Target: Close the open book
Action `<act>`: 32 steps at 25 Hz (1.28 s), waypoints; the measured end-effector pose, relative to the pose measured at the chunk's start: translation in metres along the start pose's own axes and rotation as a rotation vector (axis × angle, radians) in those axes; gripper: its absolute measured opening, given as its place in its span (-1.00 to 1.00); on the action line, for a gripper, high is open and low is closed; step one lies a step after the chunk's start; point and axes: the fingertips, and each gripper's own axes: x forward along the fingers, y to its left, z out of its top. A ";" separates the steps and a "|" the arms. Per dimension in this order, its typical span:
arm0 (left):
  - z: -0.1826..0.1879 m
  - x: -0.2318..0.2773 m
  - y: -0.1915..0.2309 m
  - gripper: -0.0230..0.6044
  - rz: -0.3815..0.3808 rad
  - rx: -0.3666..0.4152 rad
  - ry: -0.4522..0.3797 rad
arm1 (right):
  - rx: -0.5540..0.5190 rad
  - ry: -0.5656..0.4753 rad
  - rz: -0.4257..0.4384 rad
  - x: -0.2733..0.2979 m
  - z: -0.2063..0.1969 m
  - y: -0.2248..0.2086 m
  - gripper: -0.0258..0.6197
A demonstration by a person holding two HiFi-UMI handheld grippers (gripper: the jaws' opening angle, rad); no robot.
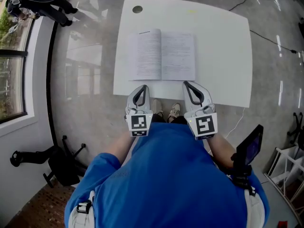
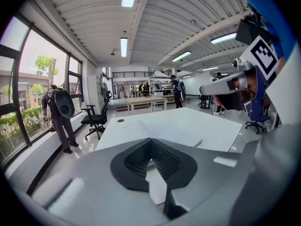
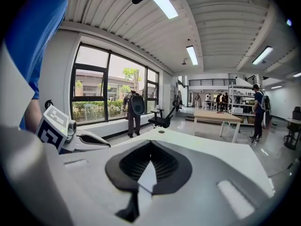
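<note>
Left gripper point(image 1: 141, 87), right gripper point(image 1: 186, 84): jaws together, empty | book point(image 1: 161, 54): open flat, pages up

The bench point(image 1: 228, 56) is plain white, with one dark grey-green round disc point(image 1: 137, 9) near its far edge. The book point(image 1: 161, 56) shows white pages covered in fine grey-black print. The left gripper point(image 1: 142, 88) and the right gripper point(image 1: 186, 84) are pale grey with black ribbed lining inside the jaws, and each bears a black-and-white square marker pattern. The person's shirt point(image 1: 166, 175) is bright blue. The floor point(image 1: 90, 80) is glossy mottled grey. A swivel chair point(image 2: 96, 119) is black.
</note>
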 end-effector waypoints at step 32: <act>-0.086 0.059 0.037 -0.40 0.026 0.458 0.284 | 0.089 0.096 0.006 0.039 -0.014 0.010 -0.91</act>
